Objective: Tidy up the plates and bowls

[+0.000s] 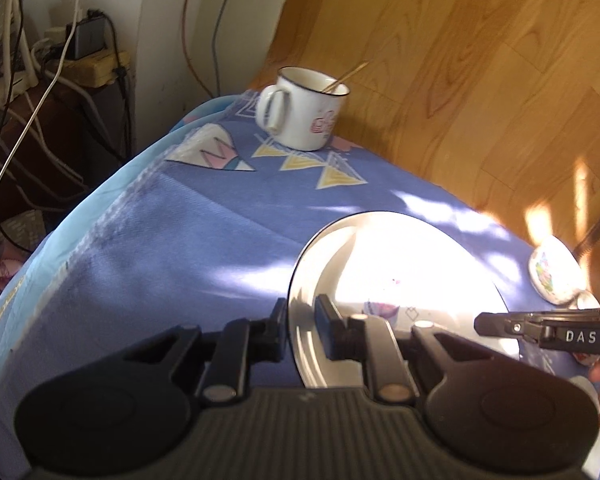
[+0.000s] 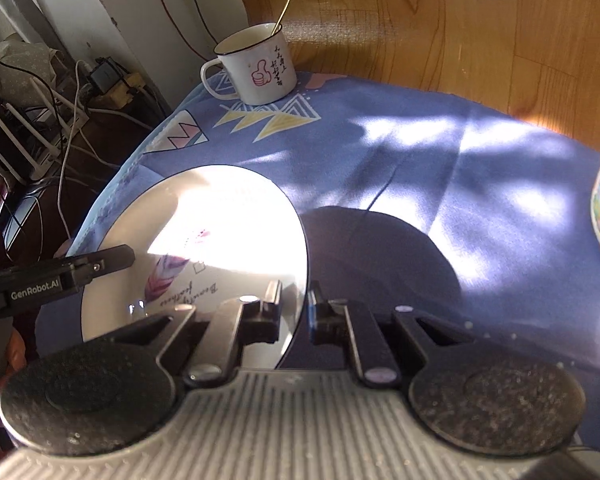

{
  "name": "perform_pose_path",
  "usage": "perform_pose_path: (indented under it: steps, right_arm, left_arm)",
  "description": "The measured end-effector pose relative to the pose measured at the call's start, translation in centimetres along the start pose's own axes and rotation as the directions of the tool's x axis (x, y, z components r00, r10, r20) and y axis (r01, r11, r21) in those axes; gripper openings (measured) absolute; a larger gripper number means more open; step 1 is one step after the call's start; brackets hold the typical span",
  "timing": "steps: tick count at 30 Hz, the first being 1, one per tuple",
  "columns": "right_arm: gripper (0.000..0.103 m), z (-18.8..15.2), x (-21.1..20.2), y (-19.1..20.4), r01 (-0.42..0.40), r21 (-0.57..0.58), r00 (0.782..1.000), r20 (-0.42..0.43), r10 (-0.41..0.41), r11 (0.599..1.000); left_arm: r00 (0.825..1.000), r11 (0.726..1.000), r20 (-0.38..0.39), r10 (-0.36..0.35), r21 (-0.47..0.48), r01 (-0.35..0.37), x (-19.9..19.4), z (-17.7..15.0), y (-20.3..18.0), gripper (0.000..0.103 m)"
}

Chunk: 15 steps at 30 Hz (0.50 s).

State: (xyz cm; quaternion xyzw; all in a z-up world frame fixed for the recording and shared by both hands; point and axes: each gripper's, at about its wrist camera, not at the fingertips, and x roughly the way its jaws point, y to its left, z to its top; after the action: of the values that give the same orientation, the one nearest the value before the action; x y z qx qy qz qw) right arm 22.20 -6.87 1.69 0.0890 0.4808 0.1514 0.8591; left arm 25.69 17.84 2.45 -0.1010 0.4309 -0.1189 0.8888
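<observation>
**Desk:** Where is the plate?

**Photographer:** A white plate with a feather print lies sunlit on the blue tablecloth. The left gripper straddles its left rim, the right gripper its right rim, each with a narrow gap; I cannot tell whether either pinches.

**Desk:** Around it?

**Photographer:** A floral bowl near the right edge; a mug with a spoon at the far corner.
</observation>
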Motion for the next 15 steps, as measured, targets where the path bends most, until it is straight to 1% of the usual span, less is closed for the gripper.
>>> perform_pose_path:
  steps: [7, 15]
  right_arm:
    - [0.015, -1.8, -4.4, -2.1, 0.029, 0.014, 0.999, 0.045, -0.030, 0.999]
    - [0.015, -4.3, -8.5, -4.6, 0.059, 0.044, 0.995, 0.079, -0.062, 0.997]
  left_arm:
    - [0.999, 0.998, 0.013, -0.036, 0.061, 0.035, -1.8, -1.4, -3.7, 0.015]
    - [0.998, 0.992, 0.007, -0.065, 0.109, 0.063, -3.2, -3.2, -8.3, 0.016]
